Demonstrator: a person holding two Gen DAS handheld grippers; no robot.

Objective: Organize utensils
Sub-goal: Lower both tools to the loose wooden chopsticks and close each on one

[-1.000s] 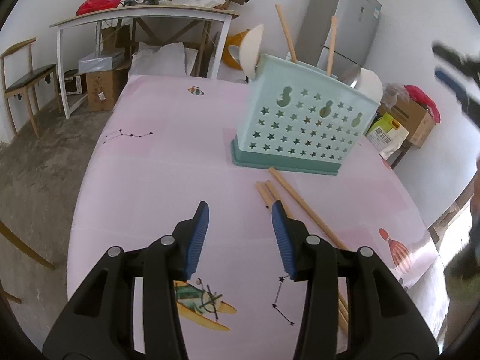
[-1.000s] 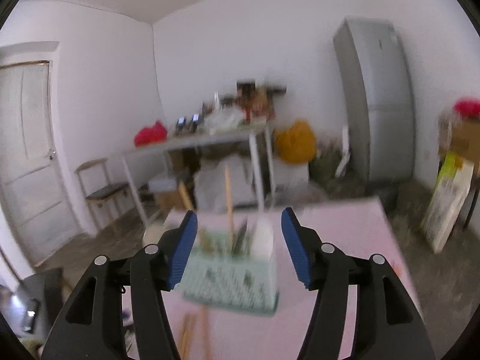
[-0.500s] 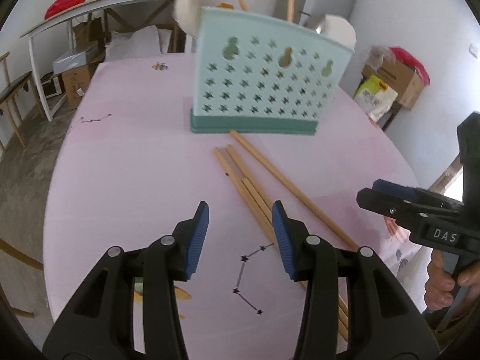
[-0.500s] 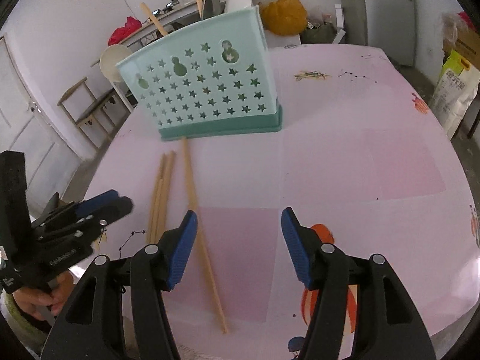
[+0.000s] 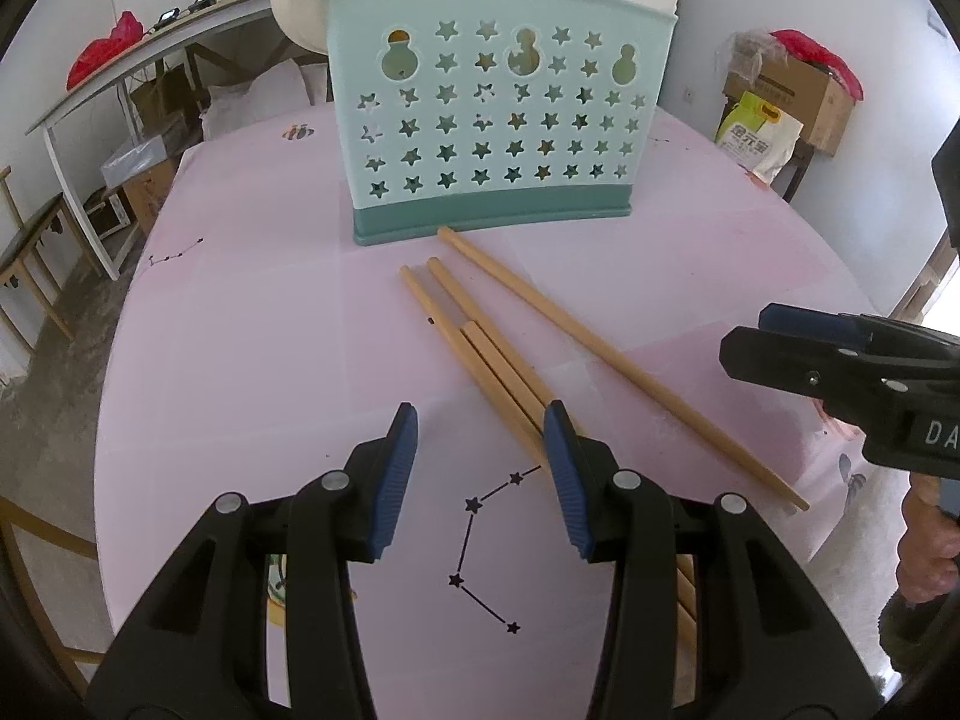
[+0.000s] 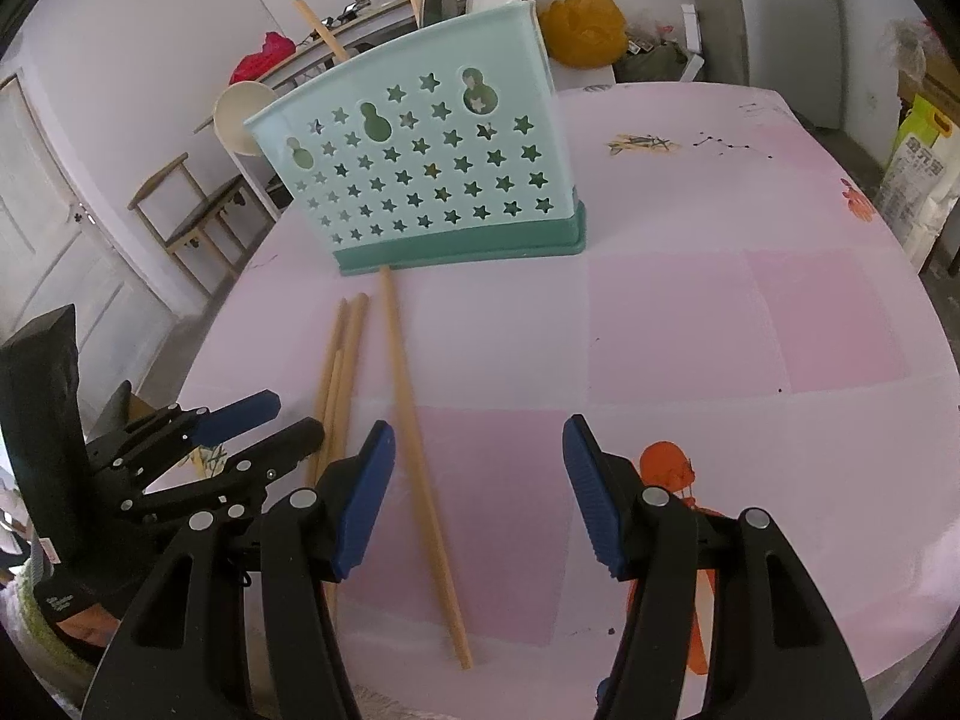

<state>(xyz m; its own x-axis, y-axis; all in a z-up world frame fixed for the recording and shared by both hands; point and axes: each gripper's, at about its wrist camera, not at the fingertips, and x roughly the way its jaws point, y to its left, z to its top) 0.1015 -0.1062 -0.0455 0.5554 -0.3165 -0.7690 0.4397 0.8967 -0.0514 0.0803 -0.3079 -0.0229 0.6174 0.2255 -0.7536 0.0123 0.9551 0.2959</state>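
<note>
A mint-green utensil holder with star cut-outs (image 5: 498, 120) (image 6: 432, 180) stands on the pink table and holds chopsticks and white spoons. Several wooden chopsticks lie in front of it: a bundle (image 5: 474, 348) (image 6: 342, 360) and one apart (image 5: 612, 360) (image 6: 414, 444). My left gripper (image 5: 480, 438) is open and empty just above the table, its right finger over the bundle; it also shows in the right wrist view (image 6: 252, 426). My right gripper (image 6: 477, 462) is open and empty, with the lone chopstick beside its left finger; it also shows in the left wrist view (image 5: 798, 342).
The pink printed tablecloth (image 5: 240, 360) (image 6: 720, 300) covers a round table whose edge is close on the near side. Beyond it are a white side table (image 5: 120, 78), wooden chairs (image 6: 180, 204), cardboard boxes (image 5: 798, 90) and a grey fridge (image 6: 780, 12).
Both grippers have come down and forward toward the table and chopsticks. The holder looms larger. The right view swung from the room down to the table. Both stayed open.
</note>
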